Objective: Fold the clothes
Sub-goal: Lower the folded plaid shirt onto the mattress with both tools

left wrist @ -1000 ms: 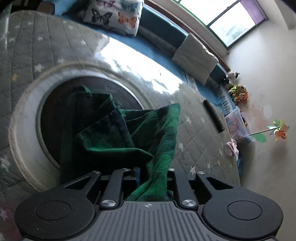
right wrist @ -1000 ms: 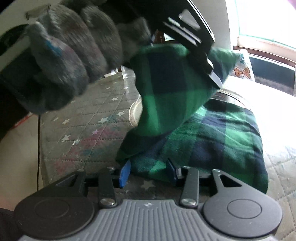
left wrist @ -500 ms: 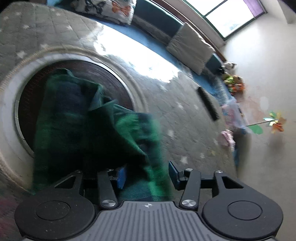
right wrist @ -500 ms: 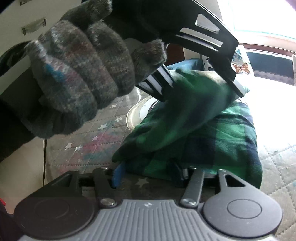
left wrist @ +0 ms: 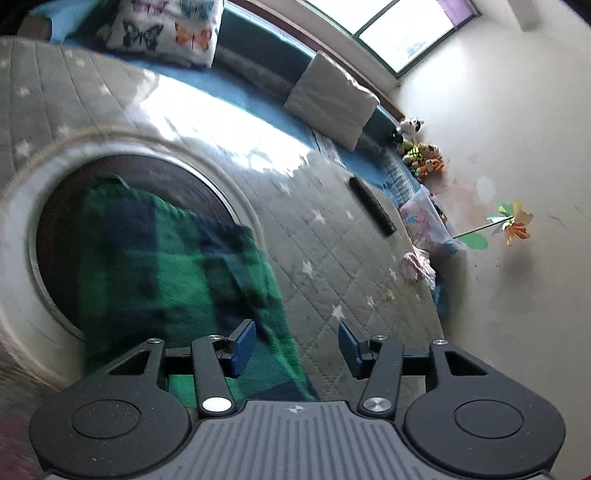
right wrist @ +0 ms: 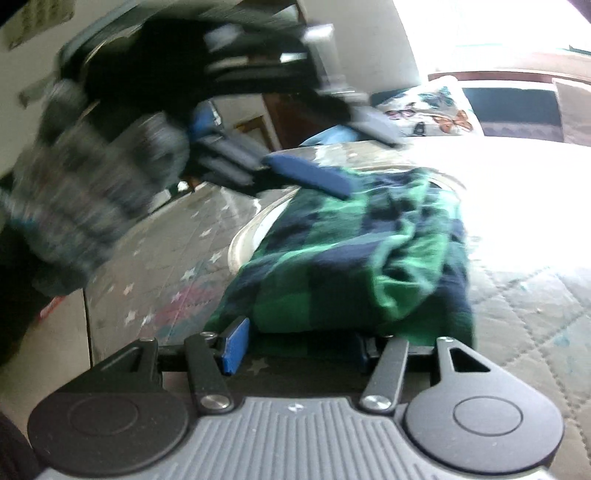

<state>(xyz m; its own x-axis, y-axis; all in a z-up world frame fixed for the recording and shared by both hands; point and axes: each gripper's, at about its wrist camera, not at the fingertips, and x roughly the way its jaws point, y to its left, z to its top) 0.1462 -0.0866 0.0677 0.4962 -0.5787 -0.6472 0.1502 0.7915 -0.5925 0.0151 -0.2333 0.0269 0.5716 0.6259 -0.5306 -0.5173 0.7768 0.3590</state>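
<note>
Ahead of the left gripper (left wrist: 297,347), in its own view, the green and navy plaid garment (left wrist: 166,266) lies across a dark round table (left wrist: 207,195) with a pale rim, on a quilted star-print mat (left wrist: 332,258); the blue pads stand spread with nothing between them, the cloth's near edge passing under the left pad; a butterfly pillow (left wrist: 166,26) and a grey cushion (left wrist: 332,99) lie far ahead, a dark remote (left wrist: 371,206) ahead to the right. In the right wrist view, the right gripper (right wrist: 295,345) is spread wide, the bunched garment (right wrist: 351,266) just ahead between its pads; above and left, blurred, a gloved hand (right wrist: 96,199) holds the left gripper (right wrist: 306,175) over the cloth's far edge.
</note>
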